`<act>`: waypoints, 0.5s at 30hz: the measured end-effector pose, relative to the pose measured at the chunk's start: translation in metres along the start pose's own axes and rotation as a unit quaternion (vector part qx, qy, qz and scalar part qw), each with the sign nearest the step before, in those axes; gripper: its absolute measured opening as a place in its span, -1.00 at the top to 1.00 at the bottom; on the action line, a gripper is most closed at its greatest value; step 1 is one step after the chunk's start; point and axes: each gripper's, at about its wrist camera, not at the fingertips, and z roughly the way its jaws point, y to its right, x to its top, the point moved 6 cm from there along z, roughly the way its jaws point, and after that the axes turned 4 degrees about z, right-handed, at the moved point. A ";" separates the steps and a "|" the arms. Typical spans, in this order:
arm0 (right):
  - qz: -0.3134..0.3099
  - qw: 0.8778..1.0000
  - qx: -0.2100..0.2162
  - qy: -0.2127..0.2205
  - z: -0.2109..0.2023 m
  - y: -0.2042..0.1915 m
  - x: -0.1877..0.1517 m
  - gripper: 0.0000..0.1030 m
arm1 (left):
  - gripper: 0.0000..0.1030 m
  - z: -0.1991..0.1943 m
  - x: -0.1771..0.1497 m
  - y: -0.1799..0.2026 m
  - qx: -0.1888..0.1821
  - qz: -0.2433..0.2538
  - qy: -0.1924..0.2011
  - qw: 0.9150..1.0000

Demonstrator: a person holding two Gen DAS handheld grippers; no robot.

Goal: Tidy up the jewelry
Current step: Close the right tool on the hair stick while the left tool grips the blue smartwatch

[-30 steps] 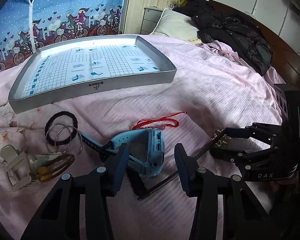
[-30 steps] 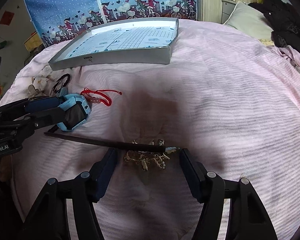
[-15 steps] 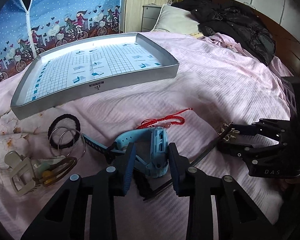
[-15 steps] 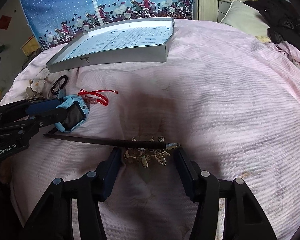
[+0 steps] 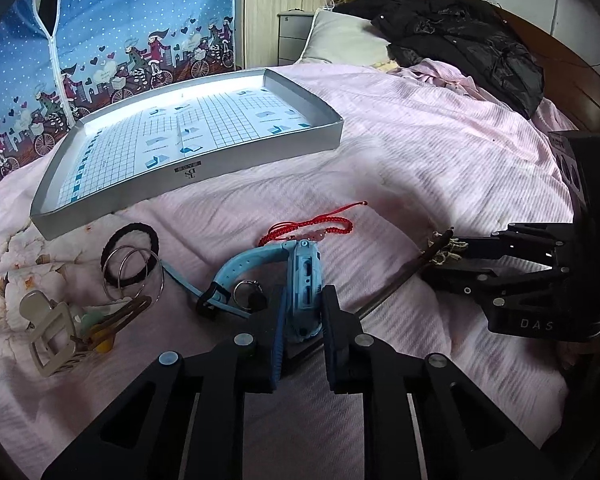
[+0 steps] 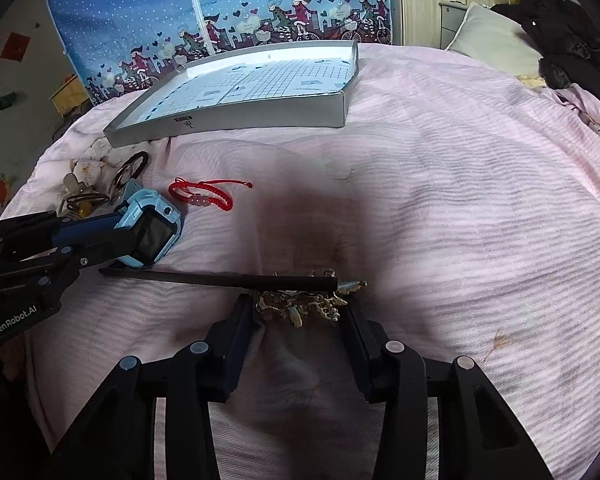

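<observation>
the left gripper (image 5: 303, 320) was squeezed shut on the blue watch (image 5: 306, 280), which lay on the pink bedcover (image 5: 420, 168) in front of the grey tray (image 5: 260, 152). the right gripper (image 6: 296, 312) had its fingers apart, one on each side of the gold ornament (image 6: 300, 306) at the end of the long dark hairpin (image 6: 220, 279).

the watch's strap (image 5: 204, 296) lay over a small ring (image 5: 246, 292) and near the two silver hoops (image 5: 134, 276). if the watch went up fast, the strap could drag them along or flick them off the bed. the grip was only on the watch's thin sides, so it could slip and twist.

the hairpin's far tip sat just beside the watch. lifting either one could knock the other. the red cord bracelet (image 6: 202, 196) lay close too and might catch.
</observation>
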 end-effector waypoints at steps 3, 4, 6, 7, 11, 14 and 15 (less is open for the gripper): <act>-0.004 1.000 0.004 0.005 -0.001 -0.002 0.001 0.27 | 0.74 -0.004 -0.001 0.000 -0.003 -0.015 0.005 1.000; -0.006 1.000 0.004 0.006 -0.001 -0.002 0.001 0.27 | 0.74 -0.005 -0.001 -0.001 -0.006 -0.022 0.006 1.000; -0.007 1.000 0.004 0.008 -0.001 -0.003 0.001 0.27 | 0.74 -0.006 -0.002 -0.004 -0.013 -0.037 0.005 0.999; -0.006 1.000 0.005 0.008 -0.001 -0.003 0.001 0.27 | 0.74 -0.006 -0.002 -0.005 -0.016 -0.042 0.004 0.999; -0.006 1.000 0.010 0.010 -0.002 -0.005 0.001 0.27 | 0.74 -0.003 -0.006 -0.008 -0.034 -0.057 -0.019 0.998; -0.008 1.000 0.009 0.008 -0.002 -0.006 0.000 0.28 | 0.73 -0.004 -0.007 -0.010 -0.038 -0.063 -0.022 0.997; -0.007 1.000 0.009 0.009 -0.002 -0.006 0.000 0.28 | 0.74 -0.005 -0.006 -0.010 -0.037 -0.064 -0.020 0.997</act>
